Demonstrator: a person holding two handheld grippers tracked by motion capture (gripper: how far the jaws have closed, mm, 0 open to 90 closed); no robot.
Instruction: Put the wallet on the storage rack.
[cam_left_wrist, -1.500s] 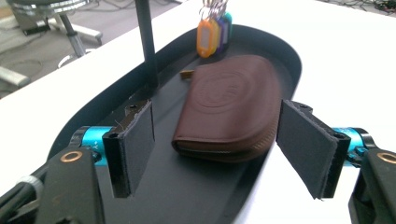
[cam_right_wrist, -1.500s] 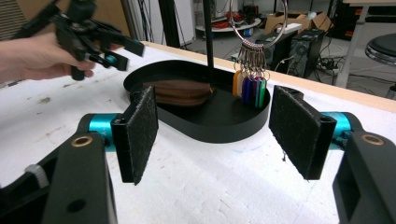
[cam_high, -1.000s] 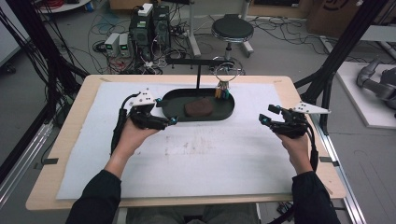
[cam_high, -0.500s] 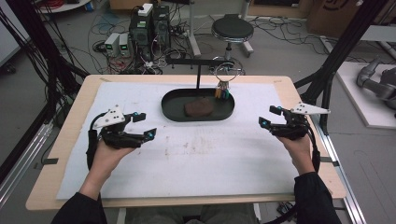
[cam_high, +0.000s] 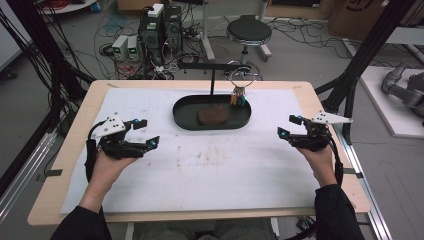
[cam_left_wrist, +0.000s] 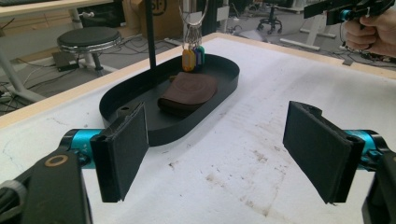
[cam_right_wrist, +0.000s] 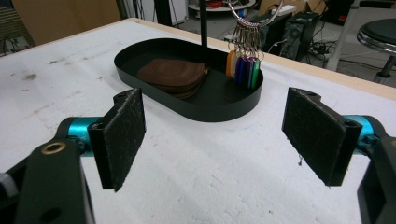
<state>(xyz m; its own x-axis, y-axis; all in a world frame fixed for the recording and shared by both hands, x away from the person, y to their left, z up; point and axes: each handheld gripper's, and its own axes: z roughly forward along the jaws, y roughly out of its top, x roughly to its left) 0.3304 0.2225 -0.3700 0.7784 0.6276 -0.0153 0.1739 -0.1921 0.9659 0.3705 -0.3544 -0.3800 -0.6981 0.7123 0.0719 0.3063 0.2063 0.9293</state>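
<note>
Black oval metal tray (cam_high: 182, 116): mid-table, far half, long axis left-right. Near: left gripper (cam_high: 145, 134) and right gripper (cam_high: 285, 126), both spread and empty, flanking bare white mat (cam_high: 215, 165). Inside: brown leather pouch (cam_high: 212, 115). Beyond: coloured key tags (cam_high: 238, 98).

Right gripper (cam_right_wrist: 212, 140): jaws wide apart after just opening, nothing between pads. Ahead on white mat (cam_right_wrist: 196, 186): black oval tray (cam_right_wrist: 219, 112). Brown wallet (cam_right_wrist: 172, 74) inside, beside post (cam_right_wrist: 203, 32). Coloured key tags (cam_right_wrist: 243, 67) hang over tray's right end.
</note>
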